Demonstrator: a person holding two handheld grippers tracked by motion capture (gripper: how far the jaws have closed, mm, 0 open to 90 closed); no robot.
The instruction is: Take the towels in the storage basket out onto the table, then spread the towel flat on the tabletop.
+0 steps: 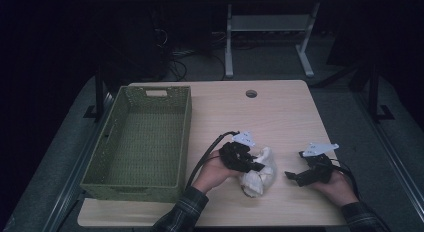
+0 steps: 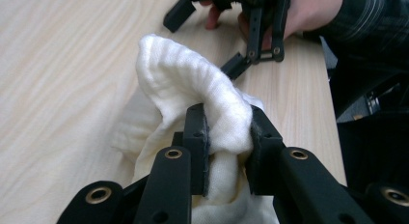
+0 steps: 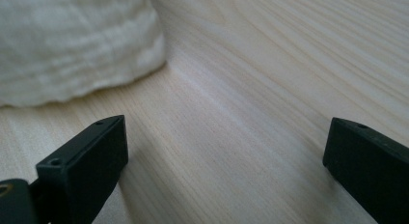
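Standing off to the side, I could see the left tongs (image 2: 226,137) were clamped down on a bunched fold of the white cloth (image 2: 193,89), jaws squeezed nearly together with fabric pinched between them. The cloth sat crumpled on the worktop (image 1: 280,117), right under those tongs. The right tongs (image 1: 295,176) hovered just beside the cloth with jaws spread wide and nothing in them. My guess was the cloth was headed for the green basket (image 1: 115,182) well off to the far side of the left tongs. Lifting it high enough to clear the basket's rim looked key, since loose fabric could snag. Plenty of bare worktop ahead of both tongs, though the near edge was close behind them.
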